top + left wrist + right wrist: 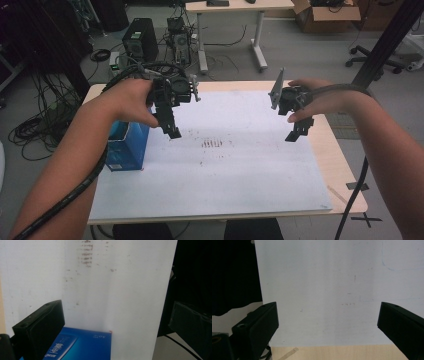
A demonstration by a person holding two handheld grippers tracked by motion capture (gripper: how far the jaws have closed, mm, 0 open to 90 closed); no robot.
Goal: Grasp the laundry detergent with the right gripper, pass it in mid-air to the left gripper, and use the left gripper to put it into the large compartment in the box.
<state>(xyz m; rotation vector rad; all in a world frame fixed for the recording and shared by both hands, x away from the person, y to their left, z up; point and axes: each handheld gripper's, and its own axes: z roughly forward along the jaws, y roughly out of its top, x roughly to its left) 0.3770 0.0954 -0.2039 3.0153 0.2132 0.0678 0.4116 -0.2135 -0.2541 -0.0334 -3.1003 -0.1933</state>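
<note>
Blue box (127,150) stands at the surface's (240,190) left edge, just beside and below the left hand-held gripper (172,131), jaws wide apart and empty; right hand-held gripper (299,134), well apart, likewise spread and empty.

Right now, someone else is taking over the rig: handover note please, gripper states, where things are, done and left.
Left gripper: open, empty, held above the white sheet, just right of the blue box.
Right gripper: open, empty, held over the sheet's right side near the table edge.
Blue box: at the table's left edge, partly under the left forearm; neither gripper touches it.
Done: nothing gripped yet.
Left: probably bring the left gripper to the box and close on it; right gripper is free to help.
</note>
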